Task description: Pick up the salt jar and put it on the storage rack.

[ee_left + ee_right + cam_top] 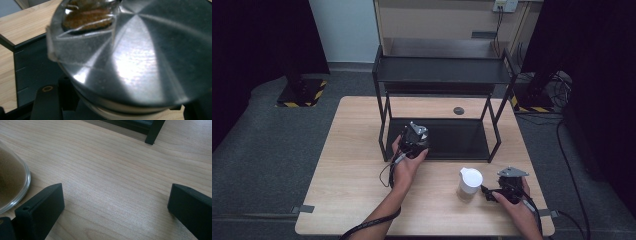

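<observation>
1. A wooden table (357, 200) carries a black two-tier rack (439, 72) along its far edge, the rack's lower shelf (452, 137) resting on the tabletop.
2. A jar with a white lid (470, 183) stands near the table's front-right corner, just left of the right gripper (491, 193); its clear wall shows a brown filling at the edge of the right gripper view.
3. That gripper's jaws stand released and wide apart over bare wood, touching nothing.
4. The left gripper (416, 134), at the lower shelf's front-left corner, is clenched around a second jar, whose shiny metal lid (140, 57) looms in the left gripper view, a clear flap (82, 47) over its brown contents.
5. Judged from these views, both jars look stiff and smooth, likely glass or hard plastic: breakable, slippery, and weighted by their filling. The safest hold seems to be across the body below the lid, kept upright.
</observation>
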Available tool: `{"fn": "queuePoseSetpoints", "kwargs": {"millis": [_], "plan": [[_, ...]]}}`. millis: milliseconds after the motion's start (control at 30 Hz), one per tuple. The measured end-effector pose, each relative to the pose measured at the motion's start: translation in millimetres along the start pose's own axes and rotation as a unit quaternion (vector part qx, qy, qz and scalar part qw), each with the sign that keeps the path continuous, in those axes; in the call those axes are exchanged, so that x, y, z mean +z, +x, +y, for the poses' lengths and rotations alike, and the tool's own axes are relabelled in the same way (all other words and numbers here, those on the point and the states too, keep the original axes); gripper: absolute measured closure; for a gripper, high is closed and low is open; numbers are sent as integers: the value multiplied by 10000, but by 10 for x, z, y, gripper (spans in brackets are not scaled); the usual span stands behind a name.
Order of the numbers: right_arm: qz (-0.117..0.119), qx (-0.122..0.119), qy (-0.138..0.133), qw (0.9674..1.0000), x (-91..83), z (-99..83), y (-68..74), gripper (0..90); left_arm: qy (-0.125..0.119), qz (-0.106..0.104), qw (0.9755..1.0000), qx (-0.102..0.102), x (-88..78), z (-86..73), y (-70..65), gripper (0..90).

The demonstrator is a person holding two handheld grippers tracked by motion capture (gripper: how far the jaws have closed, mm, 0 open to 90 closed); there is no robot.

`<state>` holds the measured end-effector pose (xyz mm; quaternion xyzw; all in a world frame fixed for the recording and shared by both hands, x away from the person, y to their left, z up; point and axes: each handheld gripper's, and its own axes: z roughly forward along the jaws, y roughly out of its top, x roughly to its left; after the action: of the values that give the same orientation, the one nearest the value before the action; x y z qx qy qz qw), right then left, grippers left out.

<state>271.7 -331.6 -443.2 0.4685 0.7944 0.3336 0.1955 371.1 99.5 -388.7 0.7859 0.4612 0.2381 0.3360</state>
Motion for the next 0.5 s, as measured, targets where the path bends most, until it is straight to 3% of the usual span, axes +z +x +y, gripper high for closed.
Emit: {"fn": "queuePoseSetpoints", "kwargs": {"millis": [300, 500], "plan": [[3, -4, 0, 10000, 0, 0, -2, 12, 11, -62, 10000, 27, 77, 29, -59, 298], [5, -6, 0, 10000, 0, 0, -3, 13, 81, -32, 9999, -87, 150, 0, -19, 298]]}}
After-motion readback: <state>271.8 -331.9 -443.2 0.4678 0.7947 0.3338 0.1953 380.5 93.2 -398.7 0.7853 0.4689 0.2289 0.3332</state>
